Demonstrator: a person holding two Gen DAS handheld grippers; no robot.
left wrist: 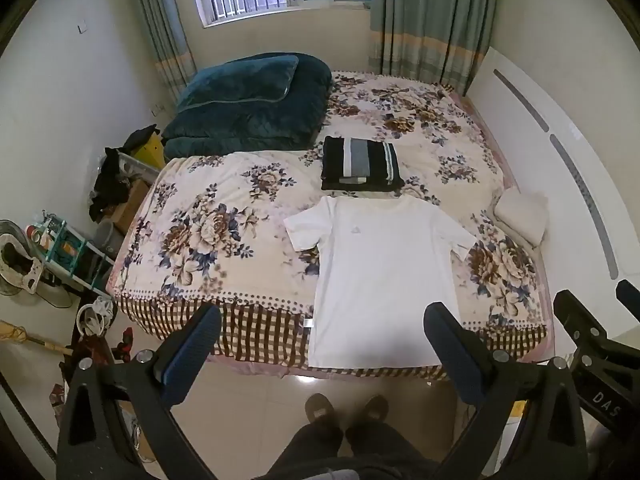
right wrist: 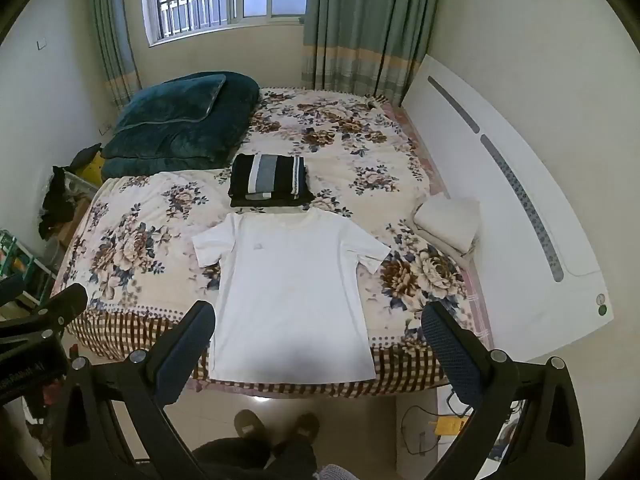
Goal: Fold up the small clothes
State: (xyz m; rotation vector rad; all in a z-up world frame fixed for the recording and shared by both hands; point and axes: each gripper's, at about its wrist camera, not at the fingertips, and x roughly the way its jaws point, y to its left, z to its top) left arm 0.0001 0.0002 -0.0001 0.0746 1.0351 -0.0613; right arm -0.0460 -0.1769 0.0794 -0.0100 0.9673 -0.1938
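Observation:
A white T-shirt (left wrist: 380, 276) lies flat, face up, on the floral bed cover, collar toward the window, hem hanging over the near bed edge; it also shows in the right wrist view (right wrist: 292, 292). A folded black and grey striped garment (left wrist: 360, 162) sits just beyond the collar, also seen from the right wrist (right wrist: 270, 180). My left gripper (left wrist: 322, 320) is open and empty, held above the floor before the bed's near edge. My right gripper (right wrist: 318, 316) is open and empty, likewise in front of the hem.
A folded dark teal quilt (left wrist: 248, 104) lies at the bed's far left. A folded cream cloth (left wrist: 520, 216) sits by the white headboard (left wrist: 560, 160) on the right. Cluttered shelves and a fan (left wrist: 24, 256) stand on the left. The person's feet (left wrist: 348, 408) stand on the tiled floor.

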